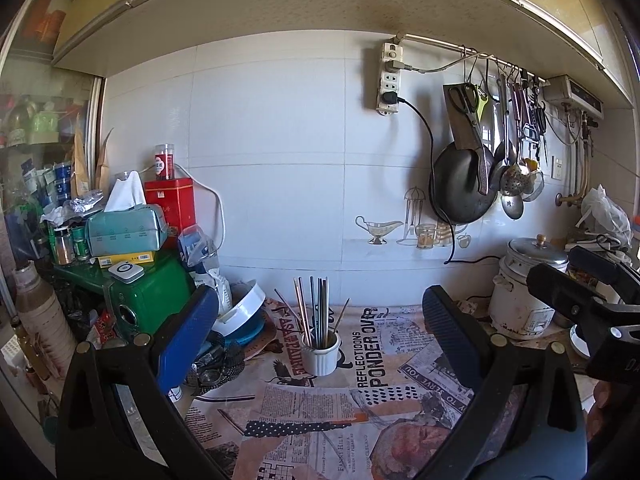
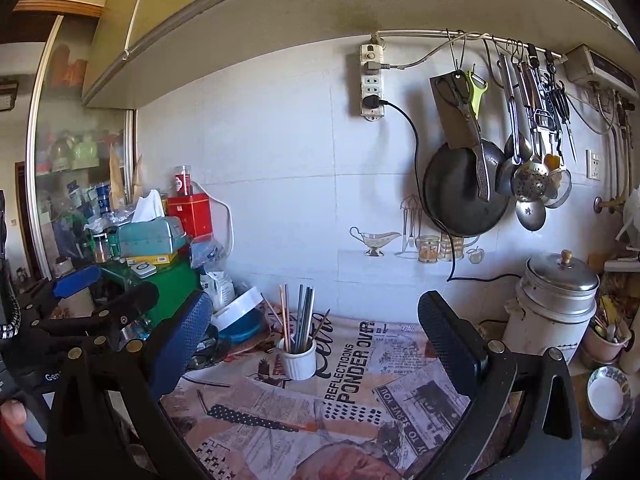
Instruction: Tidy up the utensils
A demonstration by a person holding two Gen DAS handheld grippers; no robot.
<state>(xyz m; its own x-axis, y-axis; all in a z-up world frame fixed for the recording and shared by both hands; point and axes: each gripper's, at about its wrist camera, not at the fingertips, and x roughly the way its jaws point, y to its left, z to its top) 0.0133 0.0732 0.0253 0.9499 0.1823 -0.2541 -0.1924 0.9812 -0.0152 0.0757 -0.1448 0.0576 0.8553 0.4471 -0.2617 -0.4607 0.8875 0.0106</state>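
So the chopsticks (image 1: 316,312) stand near-upright, tips fanning up, in a white ribbed cup (image 1: 321,354) on my newsprint mat (image 1: 372,360) reading "REFLECTIONS PONDER OVER", centred ahead of my left gripper (image 1: 318,320) and right gripper (image 2: 316,324), both spread wide and empty.

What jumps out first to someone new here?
A white ribbed cup packed with chopsticks stands mid-counter on a newspaper-print cloth. On the back wall a black wok hangs among ladles. Both tools, left and right, gape open, empty.
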